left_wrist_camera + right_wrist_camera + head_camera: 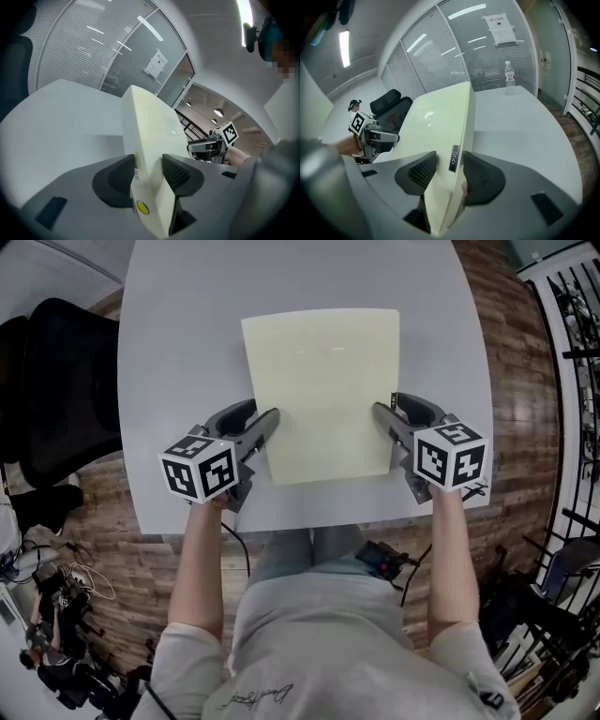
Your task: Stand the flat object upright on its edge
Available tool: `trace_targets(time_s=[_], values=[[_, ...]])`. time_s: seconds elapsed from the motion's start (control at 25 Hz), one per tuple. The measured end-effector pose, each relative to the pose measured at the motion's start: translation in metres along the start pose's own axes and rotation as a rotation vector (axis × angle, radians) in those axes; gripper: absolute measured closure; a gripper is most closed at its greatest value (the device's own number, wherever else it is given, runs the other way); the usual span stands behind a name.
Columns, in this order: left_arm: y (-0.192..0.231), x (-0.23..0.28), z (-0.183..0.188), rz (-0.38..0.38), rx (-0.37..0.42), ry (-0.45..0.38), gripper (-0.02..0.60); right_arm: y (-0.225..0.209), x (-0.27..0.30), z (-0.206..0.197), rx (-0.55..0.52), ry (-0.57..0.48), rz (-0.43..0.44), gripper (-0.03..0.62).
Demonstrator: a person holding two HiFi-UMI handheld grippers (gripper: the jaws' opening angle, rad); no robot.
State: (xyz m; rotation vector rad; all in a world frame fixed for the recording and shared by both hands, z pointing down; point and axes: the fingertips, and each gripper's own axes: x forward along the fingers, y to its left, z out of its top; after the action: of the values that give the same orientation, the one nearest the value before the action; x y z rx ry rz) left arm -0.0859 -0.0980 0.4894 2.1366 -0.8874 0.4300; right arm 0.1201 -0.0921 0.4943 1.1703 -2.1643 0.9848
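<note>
A pale yellow flat panel (323,390) lies lengthwise over the grey table (187,352). My left gripper (272,420) clamps its left edge near the front corner. My right gripper (380,412) clamps the right edge opposite. In the left gripper view the panel (154,126) runs edge-on between the black pads of the left gripper (149,171), tilted, with a shadow on the table beside it. The right gripper (206,145) shows beyond. In the right gripper view the panel (436,126) sits between the pads of the right gripper (449,171), a small label on its edge.
A black office chair (56,381) stands left of the table. A clear water bottle (509,77) stands upright at the table's far end. Glass walls with blinds lie behind it. The person's legs are at the table's front edge, over a wooden floor (511,381).
</note>
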Motion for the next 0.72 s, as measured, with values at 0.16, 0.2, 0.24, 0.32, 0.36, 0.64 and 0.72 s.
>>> trace_targets(time_s=[0.16,0.2,0.24,0.32,0.36,0.64,0.72], values=[[-0.004,-0.001,0.007,-0.003,0.020,-0.015,0.382,-0.001,-0.005,0.006,-0.012,-0.016,-0.005,0.398],[-0.005,-0.001,0.009,-0.002,0.026,-0.018,0.382,-0.001,-0.006,0.008,-0.017,-0.019,-0.006,0.398],[-0.006,-0.002,0.012,-0.001,0.032,-0.022,0.383,-0.001,-0.006,0.011,-0.025,-0.023,-0.007,0.398],[-0.005,-0.003,0.017,0.003,0.042,-0.032,0.383,0.000,-0.007,0.019,-0.047,-0.034,-0.011,0.398],[-0.004,-0.003,0.021,0.004,0.046,-0.038,0.383,0.001,-0.007,0.024,-0.059,-0.040,-0.014,0.399],[0.000,-0.003,0.044,0.022,0.101,-0.081,0.383,0.000,-0.005,0.046,-0.102,-0.087,-0.026,0.401],[-0.001,-0.003,0.049,0.026,0.124,-0.091,0.385,-0.001,-0.005,0.050,-0.115,-0.100,-0.029,0.402]])
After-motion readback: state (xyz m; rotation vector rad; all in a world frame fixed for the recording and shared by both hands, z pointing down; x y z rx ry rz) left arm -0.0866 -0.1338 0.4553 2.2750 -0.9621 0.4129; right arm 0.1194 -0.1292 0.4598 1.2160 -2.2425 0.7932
